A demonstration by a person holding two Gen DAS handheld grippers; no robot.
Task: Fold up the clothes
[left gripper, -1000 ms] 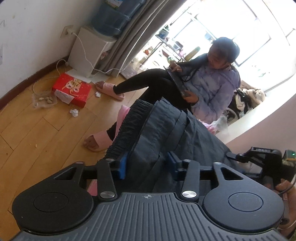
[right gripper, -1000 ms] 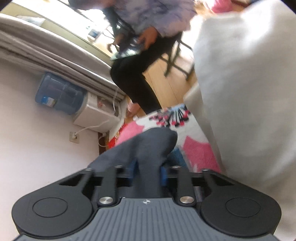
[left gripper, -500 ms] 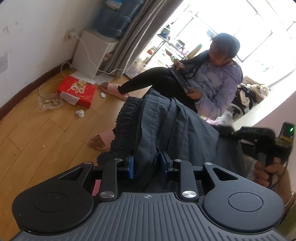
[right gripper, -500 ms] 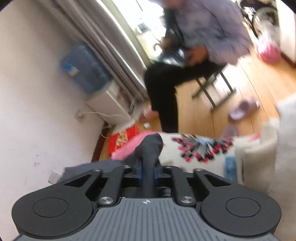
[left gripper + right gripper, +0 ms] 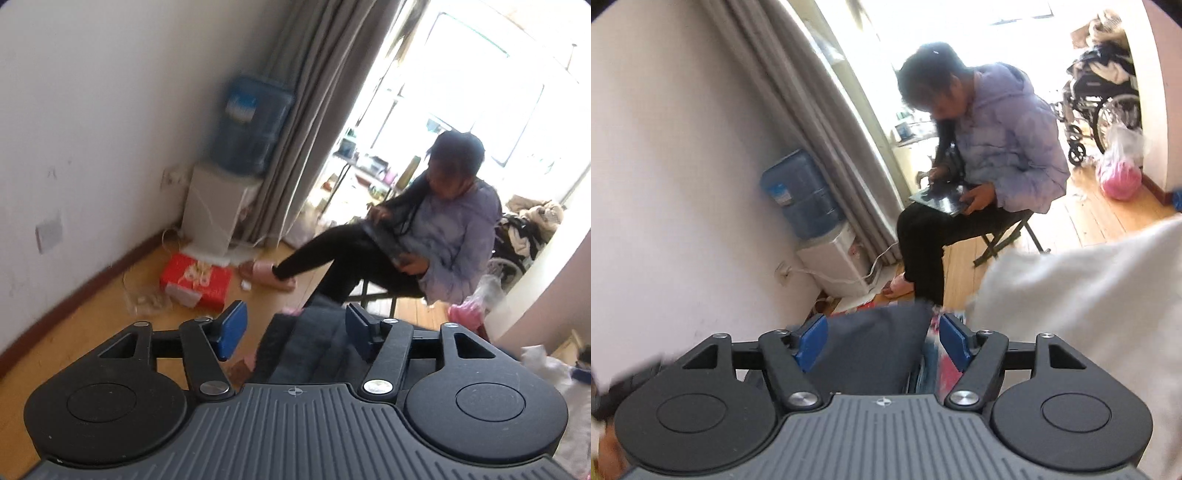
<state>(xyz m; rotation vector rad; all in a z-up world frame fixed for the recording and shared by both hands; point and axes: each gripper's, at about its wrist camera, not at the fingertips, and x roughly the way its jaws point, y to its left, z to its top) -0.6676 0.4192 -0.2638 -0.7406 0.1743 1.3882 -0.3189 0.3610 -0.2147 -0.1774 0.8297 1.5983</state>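
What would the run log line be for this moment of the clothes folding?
step: release | left gripper: open, just opened | right gripper: open, just opened | dark garment: between fingers, unpinched

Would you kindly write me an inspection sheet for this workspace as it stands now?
Surface: patterned pink and white cover under the clothes.
Job's things: dark garment between both sets of jaws; no pad pressing it.
Clutter: red box, white fabric, pink bag.
Grippers: left gripper and right gripper open; jaws have just been opening.
Cables: white cord to a wall socket.
Surroundings: seated person, water dispenser, curtain, wheelchair.
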